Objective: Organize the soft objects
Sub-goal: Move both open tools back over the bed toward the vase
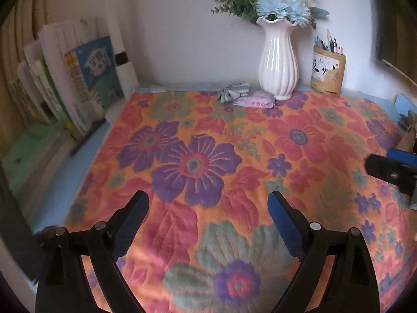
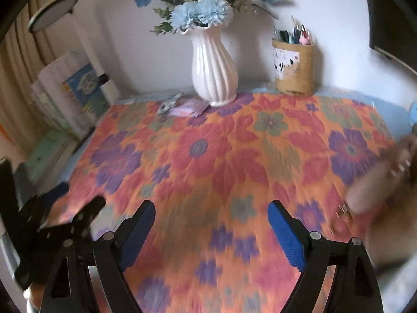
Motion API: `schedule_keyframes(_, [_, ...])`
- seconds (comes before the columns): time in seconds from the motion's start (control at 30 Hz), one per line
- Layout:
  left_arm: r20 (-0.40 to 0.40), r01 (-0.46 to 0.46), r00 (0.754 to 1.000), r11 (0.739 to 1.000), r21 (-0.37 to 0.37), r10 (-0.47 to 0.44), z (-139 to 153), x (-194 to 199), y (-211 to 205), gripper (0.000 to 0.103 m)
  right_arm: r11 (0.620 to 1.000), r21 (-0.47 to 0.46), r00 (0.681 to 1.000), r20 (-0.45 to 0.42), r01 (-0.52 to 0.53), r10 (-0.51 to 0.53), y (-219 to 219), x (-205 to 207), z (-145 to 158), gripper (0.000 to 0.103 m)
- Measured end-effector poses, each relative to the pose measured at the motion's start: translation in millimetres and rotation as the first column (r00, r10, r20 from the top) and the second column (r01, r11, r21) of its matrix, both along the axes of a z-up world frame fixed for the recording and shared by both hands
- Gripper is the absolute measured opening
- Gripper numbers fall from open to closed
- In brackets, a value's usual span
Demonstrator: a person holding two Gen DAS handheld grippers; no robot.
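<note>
Both tongs, left tongs (image 1: 208, 219) and right tongs (image 2: 211, 224), gape empty; bow (image 1: 232, 91) and pouch (image 1: 254, 101) beside vase (image 1: 278, 60): light, limp, pinch mid-body.

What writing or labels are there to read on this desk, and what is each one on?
None reads clearly.
Pen holder: white label with large black brush characters, too blurred to read.
Blue-covered book among the leaning books: picture and marks, too blurred to read.
Small lilac packet by the white vase: only orange shapes, no legible words.
</note>
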State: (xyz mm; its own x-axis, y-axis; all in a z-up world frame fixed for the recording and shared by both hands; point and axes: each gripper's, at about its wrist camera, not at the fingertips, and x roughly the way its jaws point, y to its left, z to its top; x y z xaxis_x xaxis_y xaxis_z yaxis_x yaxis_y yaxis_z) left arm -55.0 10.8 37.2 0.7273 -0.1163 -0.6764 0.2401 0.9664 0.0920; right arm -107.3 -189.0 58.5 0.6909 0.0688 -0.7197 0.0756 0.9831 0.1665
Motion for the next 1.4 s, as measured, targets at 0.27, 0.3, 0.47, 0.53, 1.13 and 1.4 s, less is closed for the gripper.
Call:
schedule_keyframes(0.27, [-0.068,-0.029,0.997,0.998,-0.059,0.025,-15,21,8,0.092,0.993,-0.098,0.997,0.051,0.062,-0.057,-1,14,-24,0.087])
schedule_keyframes(0.3, [-0.076,-0.030,0.997,0.997,-0.075,0.024,-15,22,11,0.092,0.993,-0.100,0.996,0.058,0.070,-0.064,-1,13,-23,0.091])
schedule_keyframes(0.47, [-0.115,-0.050,0.993,0.993,-0.107,0.038,-19,28,16,0.092,0.991,-0.105,0.996,0.029,0.087,-0.084,-2,19,-28,0.103])
schedule_keyframes(0.53, [-0.111,-0.058,0.993,0.992,-0.110,0.045,-19,28,18,0.092,0.991,-0.110,0.997,0.022,0.077,-0.075,0,20,-29,0.103])
schedule_keyframes(1.13, [-0.103,-0.082,0.992,0.993,-0.085,0.073,-13,26,23,0.092,0.988,-0.133,0.996,-0.011,0.082,-0.084,3,23,-32,0.103])
schedule_keyframes(1.4, [-0.027,-0.087,0.996,0.996,0.010,0.087,67,28,25,0.092,0.997,-0.081,0.966,-0.259,-0.002,-0.019,7,39,-41,0.103])
